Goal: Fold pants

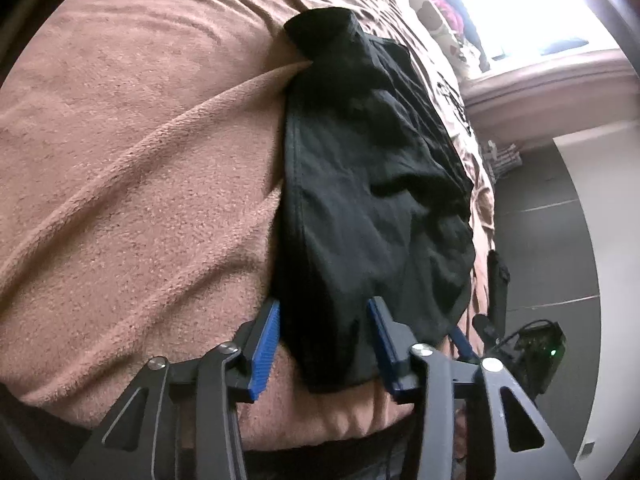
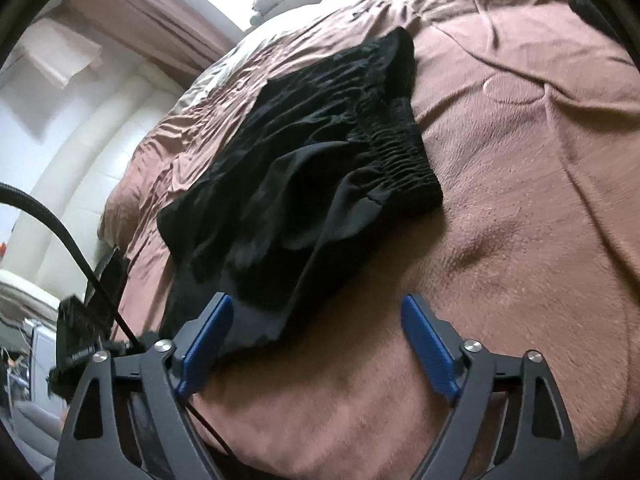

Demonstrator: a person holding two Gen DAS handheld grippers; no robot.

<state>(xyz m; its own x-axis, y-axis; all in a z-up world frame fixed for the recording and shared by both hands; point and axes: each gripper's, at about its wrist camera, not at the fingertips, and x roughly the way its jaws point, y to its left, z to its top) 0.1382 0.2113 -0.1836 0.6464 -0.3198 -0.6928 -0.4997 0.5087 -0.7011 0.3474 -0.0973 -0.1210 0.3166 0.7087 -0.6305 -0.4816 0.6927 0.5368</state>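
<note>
I judge the step as taking hold: black pants (image 1: 372, 200) lie rumpled on the brown blanket (image 1: 140, 160), left gripper (image 1: 324, 312) straddling their near hem, unclamped, right gripper (image 2: 316, 312) spread wide alongside; next, both must pinch and carry it over.

brown blanket (image 1: 132, 152) covers bed | bright window (image 1: 532, 4) | grey tiled floor (image 1: 560, 248) | perhaps white padded headboard (image 2: 100, 168)
</note>
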